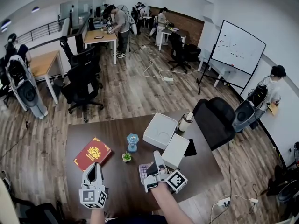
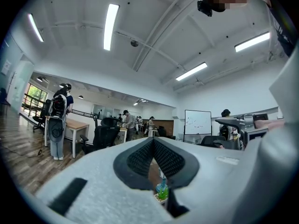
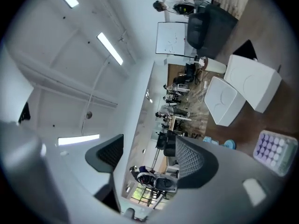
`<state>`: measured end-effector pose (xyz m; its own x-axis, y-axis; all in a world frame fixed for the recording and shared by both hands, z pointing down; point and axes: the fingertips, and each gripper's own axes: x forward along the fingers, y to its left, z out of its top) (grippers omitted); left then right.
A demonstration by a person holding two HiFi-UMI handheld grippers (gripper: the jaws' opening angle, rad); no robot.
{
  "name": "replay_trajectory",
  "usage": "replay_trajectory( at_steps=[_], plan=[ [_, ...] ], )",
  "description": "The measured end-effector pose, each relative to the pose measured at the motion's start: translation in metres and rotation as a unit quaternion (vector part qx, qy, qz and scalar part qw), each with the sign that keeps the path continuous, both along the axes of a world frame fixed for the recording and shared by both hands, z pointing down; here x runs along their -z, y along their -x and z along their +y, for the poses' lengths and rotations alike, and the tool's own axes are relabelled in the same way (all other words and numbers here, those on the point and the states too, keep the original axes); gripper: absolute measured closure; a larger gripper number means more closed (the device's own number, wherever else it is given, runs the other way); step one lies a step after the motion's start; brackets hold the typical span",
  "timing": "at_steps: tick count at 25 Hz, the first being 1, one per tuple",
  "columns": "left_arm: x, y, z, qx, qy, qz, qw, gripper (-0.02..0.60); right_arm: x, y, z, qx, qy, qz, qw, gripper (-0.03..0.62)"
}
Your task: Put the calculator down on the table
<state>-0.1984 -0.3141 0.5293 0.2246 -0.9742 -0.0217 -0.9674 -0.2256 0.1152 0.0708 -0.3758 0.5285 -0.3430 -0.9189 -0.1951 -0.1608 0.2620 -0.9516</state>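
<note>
The calculator, pale with lavender keys, lies flat on the dark brown table near its front edge. In the right gripper view the calculator sits at the lower right, outside the jaws. My right gripper hovers just over and right of it, rolled onto its side and open, and between the pads of this right gripper only the far room shows. My left gripper is at the front left, below the red book. The tips of this left gripper are shut on nothing.
Two white boxes stand behind the right gripper, with a bottle and a flat black item near them. A blue figurine and a small potted plant stand mid-table. A black office chair stands at the table's right.
</note>
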Motion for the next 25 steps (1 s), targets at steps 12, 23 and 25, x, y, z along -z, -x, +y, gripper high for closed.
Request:
replay_trajectory(
  at_steps=[12, 23, 25],
  plan=[
    [-0.003, -0.002, -0.003, -0.009, 0.009, -0.002, 0.9999, 0.586, 0.015, 0.023, 0.006, 0.007, -0.067, 0.4, 0.914, 0.229],
    [-0.006, -0.003, -0.003, -0.011, 0.014, -0.017, 0.9997, 0.586, 0.019, 0.04, 0.014, -0.024, -0.127, 0.666, 0.735, 0.233],
    [-0.006, -0.002, -0.005, -0.01, 0.016, -0.013, 0.9997, 0.586, 0.021, 0.043, 0.013, -0.028, -0.136, 0.688, 0.713, 0.235]
  ],
)
